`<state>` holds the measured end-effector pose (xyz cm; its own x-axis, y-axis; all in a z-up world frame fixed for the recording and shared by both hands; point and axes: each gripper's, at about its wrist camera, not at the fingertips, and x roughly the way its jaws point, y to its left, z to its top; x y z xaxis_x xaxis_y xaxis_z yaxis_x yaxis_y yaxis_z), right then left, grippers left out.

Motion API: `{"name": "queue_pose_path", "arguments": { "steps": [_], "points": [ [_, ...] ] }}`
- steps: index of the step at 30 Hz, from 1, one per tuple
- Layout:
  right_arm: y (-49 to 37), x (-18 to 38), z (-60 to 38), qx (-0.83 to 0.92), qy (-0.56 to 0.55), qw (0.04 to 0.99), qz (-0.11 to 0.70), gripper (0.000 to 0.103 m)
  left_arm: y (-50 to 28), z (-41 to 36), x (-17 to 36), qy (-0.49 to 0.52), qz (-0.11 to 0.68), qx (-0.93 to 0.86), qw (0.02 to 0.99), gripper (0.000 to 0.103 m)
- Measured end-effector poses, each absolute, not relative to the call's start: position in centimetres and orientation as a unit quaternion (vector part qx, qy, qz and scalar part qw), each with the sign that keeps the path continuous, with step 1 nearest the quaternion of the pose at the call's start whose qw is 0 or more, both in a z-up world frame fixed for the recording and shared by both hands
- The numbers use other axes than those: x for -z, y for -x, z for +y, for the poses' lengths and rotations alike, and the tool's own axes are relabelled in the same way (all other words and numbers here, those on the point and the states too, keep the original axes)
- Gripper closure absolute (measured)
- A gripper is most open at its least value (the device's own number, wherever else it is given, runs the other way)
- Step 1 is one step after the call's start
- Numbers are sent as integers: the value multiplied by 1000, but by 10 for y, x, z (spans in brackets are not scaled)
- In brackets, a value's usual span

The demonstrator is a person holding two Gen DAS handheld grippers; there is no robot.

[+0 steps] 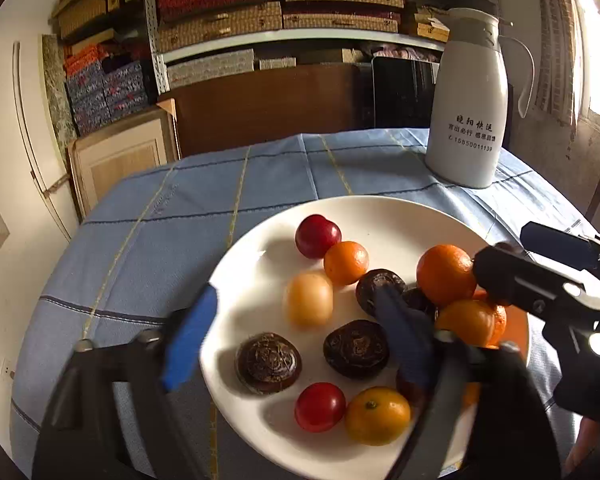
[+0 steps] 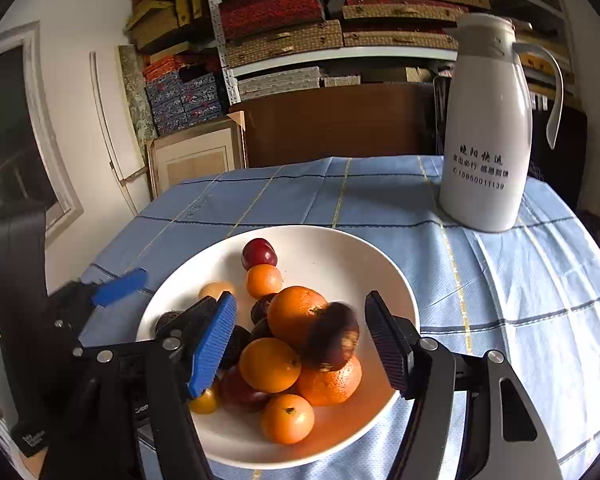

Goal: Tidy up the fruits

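A white plate (image 1: 260,264) on the blue checked tablecloth holds several fruits: oranges (image 1: 446,274), red plums (image 1: 317,236), dark brown fruits (image 1: 356,348) and a pale yellow one (image 1: 308,299), which is blurred. My left gripper (image 1: 300,324) is open over the plate, empty, its fingers either side of the yellow fruit. My right gripper (image 2: 304,344) is open above the pile of oranges (image 2: 296,314); a blurred dark brown fruit (image 2: 332,338) sits between its fingers, touching neither. The plate also shows in the right wrist view (image 2: 340,248).
A white thermos jug (image 1: 470,104) stands on the table behind the plate to the right, seen also in the right wrist view (image 2: 486,128). Shelves of boxes and a brown board stand behind the table. The table edge falls away at left.
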<state>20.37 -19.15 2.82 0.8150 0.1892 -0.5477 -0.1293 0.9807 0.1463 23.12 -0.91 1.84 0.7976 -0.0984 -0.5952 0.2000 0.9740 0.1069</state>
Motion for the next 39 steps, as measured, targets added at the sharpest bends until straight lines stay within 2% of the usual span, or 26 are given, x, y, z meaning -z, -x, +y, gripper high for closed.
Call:
{"name": "queue_pose_path", "arguments": {
  "steps": [4,6,9,14,25,39],
  "points": [
    [-198,-29,-199,-83,-58,951,291,32,-224,-10,-19,-77,311,89,943,9],
    [-191,-28,-203,-80,-63,951,291,26,-216,-8,-20,-71,307,87,945,5],
    [-178,-27,-207,-66,-64,955,280,12,-205,-4,-21,-65,306,74,947,5],
    [-159,-27,-207,-51,-67,959,269,5,-188,3,-18,-49,324,62,943,5],
    [-139,-24,-208,-45,-66,962,263,4,-147,6,-20,-30,321,64,945,5],
    [-136,-24,-209,-45,-72,961,262,4,-144,13,-22,-29,316,16,948,5]
  ]
}}
